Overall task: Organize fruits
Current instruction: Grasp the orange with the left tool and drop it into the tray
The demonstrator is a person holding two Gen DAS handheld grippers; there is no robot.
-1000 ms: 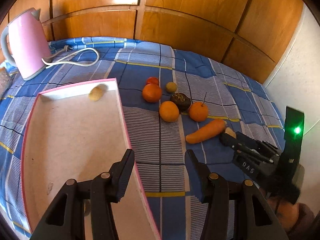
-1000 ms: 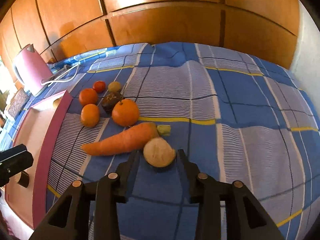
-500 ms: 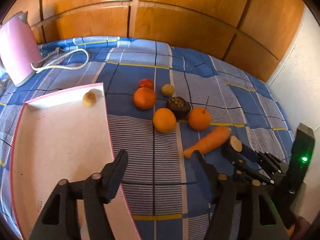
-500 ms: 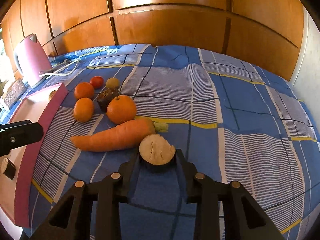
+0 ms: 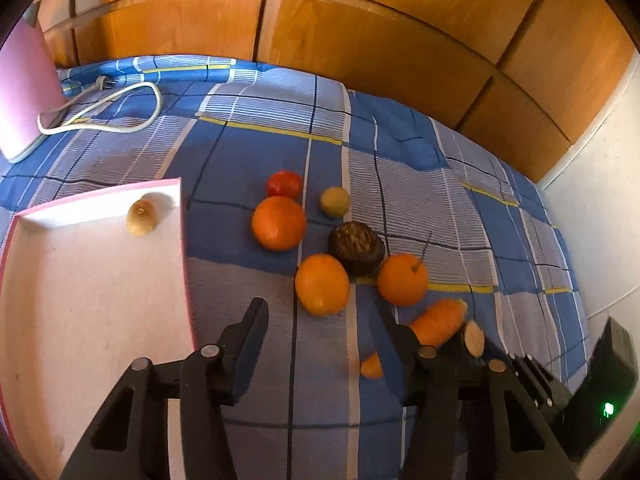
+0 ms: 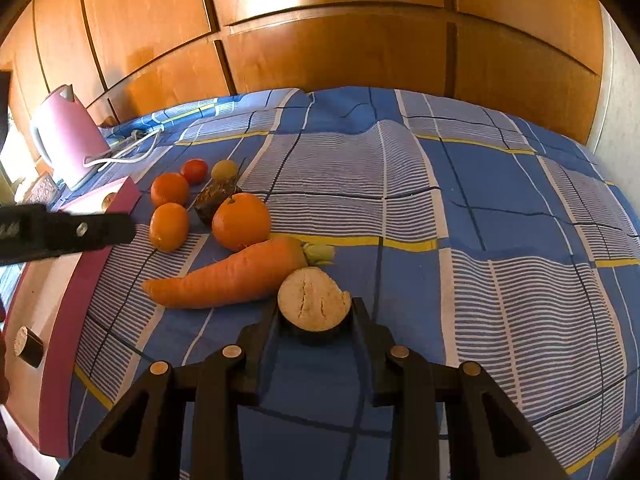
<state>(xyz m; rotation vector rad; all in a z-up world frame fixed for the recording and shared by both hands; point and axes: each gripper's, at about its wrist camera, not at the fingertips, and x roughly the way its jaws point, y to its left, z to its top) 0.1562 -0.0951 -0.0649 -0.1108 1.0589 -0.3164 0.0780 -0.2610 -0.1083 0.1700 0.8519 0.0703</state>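
My right gripper (image 6: 315, 312) is shut on a dark piece with a pale cut face (image 6: 314, 300), just in front of the carrot (image 6: 228, 276); that piece also shows in the left wrist view (image 5: 474, 338). My left gripper (image 5: 324, 316) is open and empty, just before an orange (image 5: 322, 285). Two more oranges (image 5: 279, 223) (image 5: 402, 279), a dark brown fruit (image 5: 357, 246), a red tomato (image 5: 285, 185) and a small yellow-green fruit (image 5: 334, 201) lie on the blue checked cloth. A small kiwi-like fruit (image 5: 141, 216) sits in the pink-rimmed tray (image 5: 184, 248).
A pink kettle (image 6: 66, 136) with a white cord (image 5: 120, 108) stands at the back left. Wooden panels (image 6: 320, 40) close the back. A white wall (image 5: 600, 200) is on the right. A small dark object (image 6: 28, 346) lies in the tray.
My left gripper has moved right and forward, from over the tray edge toward the oranges. My right gripper has closed in on the pale-faced piece and holds it.
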